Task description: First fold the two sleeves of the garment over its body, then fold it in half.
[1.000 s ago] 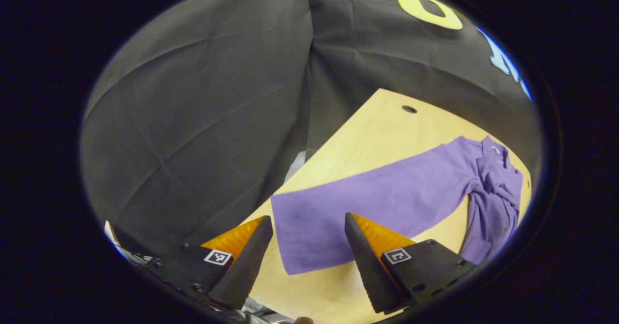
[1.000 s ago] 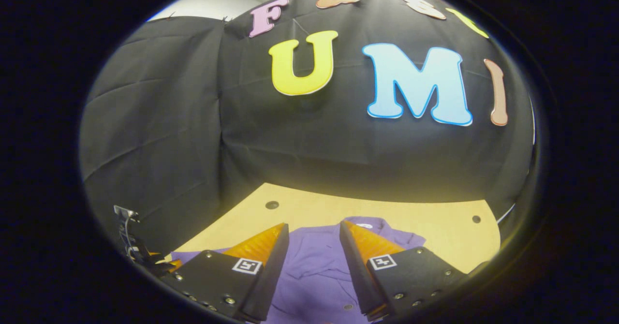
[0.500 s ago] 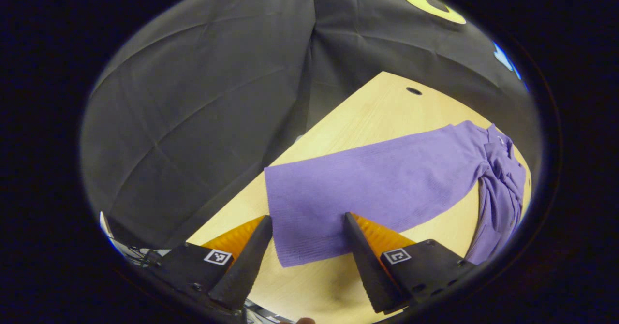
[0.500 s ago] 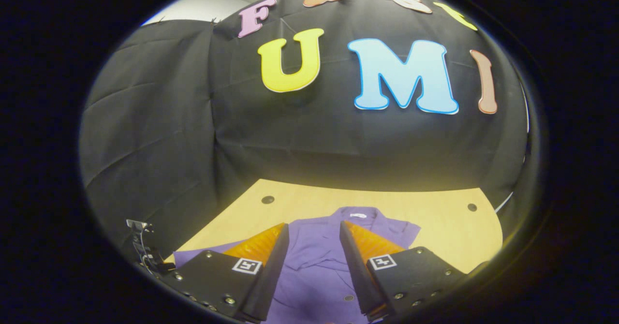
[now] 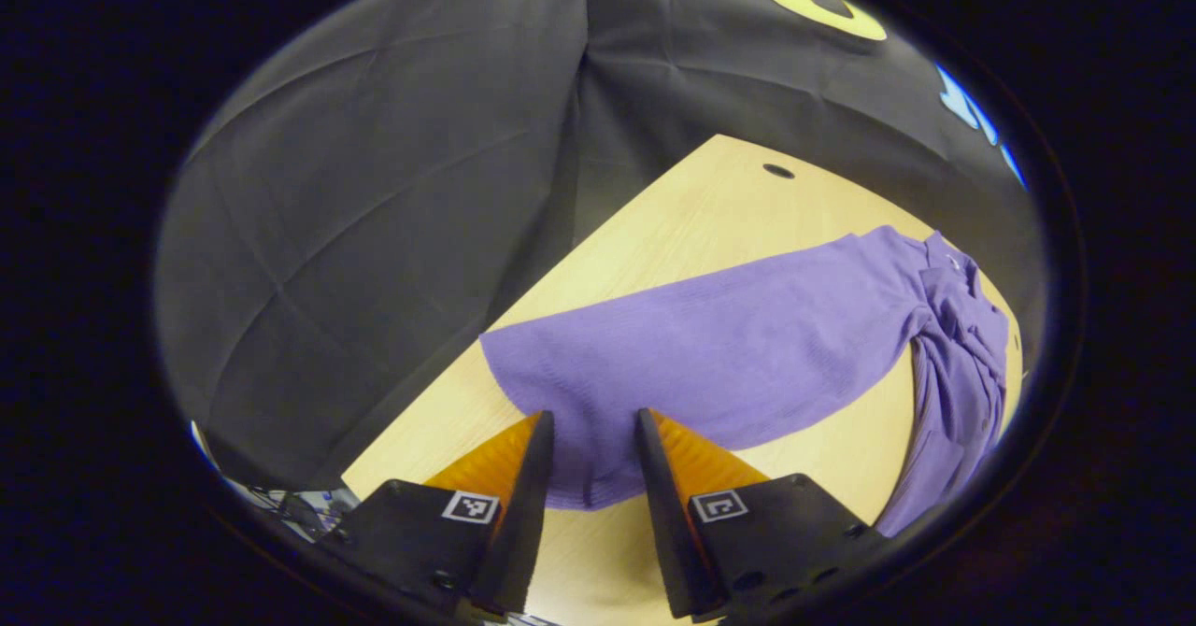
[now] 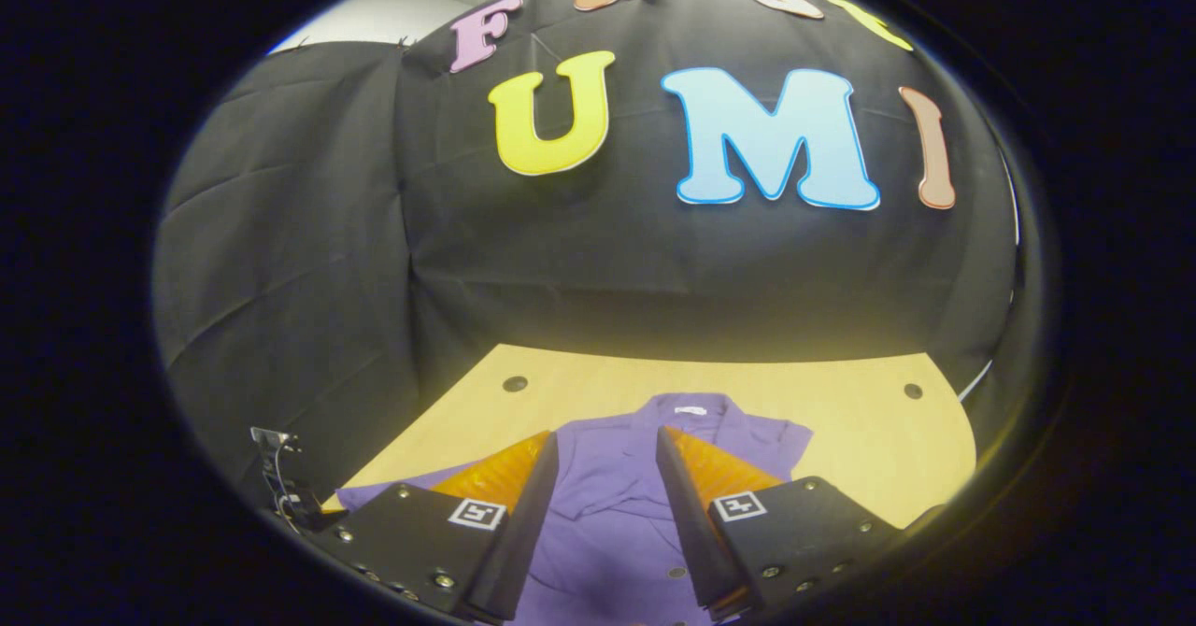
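- since half a second ago your left gripper (image 5: 590, 418) has narrowed its gap: the two fingers stand closer together than before, and the cuff end of the sleeve (image 5: 719, 355) now sits between their tips, where earlier it lay just ahead of them.
- i cannot tell whether those fingers actually press on the cloth; the gap is still partly open and the hem bulges into it.
- the sleeve's near end has changed shape: a second ago it was a square-cut edge, now it reads rounded and slightly bunched at the tips.
- your right gripper (image 6: 607, 439) has barely shifted; its fingers are spread as wide as before, holding nothing, hovering over the body of the garment (image 6: 617, 514).
- in the right gripper view the collar (image 6: 690, 408) shows a little more of itself than a second ago.
- the garment is purple, a fine ribbed knit with faint parallel lines along the sleeve; small round buttons (image 6: 675, 572) run down the front, near the right gripper's fingers.
- it lies on the table (image 5: 691, 215), pale wood with a visible grain, a rounded far edge and small dark round holes (image 5: 777, 171).
- in the left gripper view the sleeve stretches flat from near left to far right, where the body is crumpled into soft folds by the table's right edge.
- behind the table hangs black creased cloth (image 5: 374, 187).
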The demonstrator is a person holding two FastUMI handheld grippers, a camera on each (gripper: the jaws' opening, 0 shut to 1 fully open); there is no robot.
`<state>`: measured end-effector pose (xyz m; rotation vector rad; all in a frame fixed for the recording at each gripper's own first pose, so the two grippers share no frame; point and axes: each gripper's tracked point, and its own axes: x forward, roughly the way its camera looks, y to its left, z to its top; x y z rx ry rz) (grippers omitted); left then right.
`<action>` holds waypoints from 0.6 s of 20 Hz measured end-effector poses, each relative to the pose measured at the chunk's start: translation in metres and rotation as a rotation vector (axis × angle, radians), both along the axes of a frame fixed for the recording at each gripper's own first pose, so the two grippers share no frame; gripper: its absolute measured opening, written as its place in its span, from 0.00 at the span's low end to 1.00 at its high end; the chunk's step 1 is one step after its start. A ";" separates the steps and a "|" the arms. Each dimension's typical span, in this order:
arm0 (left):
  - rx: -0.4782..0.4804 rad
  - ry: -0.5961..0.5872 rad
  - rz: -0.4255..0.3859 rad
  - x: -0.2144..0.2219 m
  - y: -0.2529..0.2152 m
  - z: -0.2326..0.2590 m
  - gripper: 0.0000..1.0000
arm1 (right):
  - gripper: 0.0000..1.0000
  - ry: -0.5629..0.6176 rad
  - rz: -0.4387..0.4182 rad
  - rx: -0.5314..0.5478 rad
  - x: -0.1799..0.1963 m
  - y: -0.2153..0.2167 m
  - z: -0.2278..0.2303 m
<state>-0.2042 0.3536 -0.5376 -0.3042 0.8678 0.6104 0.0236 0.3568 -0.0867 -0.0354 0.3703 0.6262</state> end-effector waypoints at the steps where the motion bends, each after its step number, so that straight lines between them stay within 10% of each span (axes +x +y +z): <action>1: -0.005 -0.007 0.015 0.004 0.001 -0.001 0.50 | 0.66 0.001 0.000 0.001 0.000 0.000 0.000; 6: -0.044 -0.015 0.077 -0.002 0.011 0.003 0.08 | 0.66 0.008 -0.013 0.003 0.004 -0.004 0.000; 12: 0.009 0.027 0.043 0.009 0.012 0.011 0.07 | 0.66 0.008 -0.040 0.009 0.012 -0.016 0.003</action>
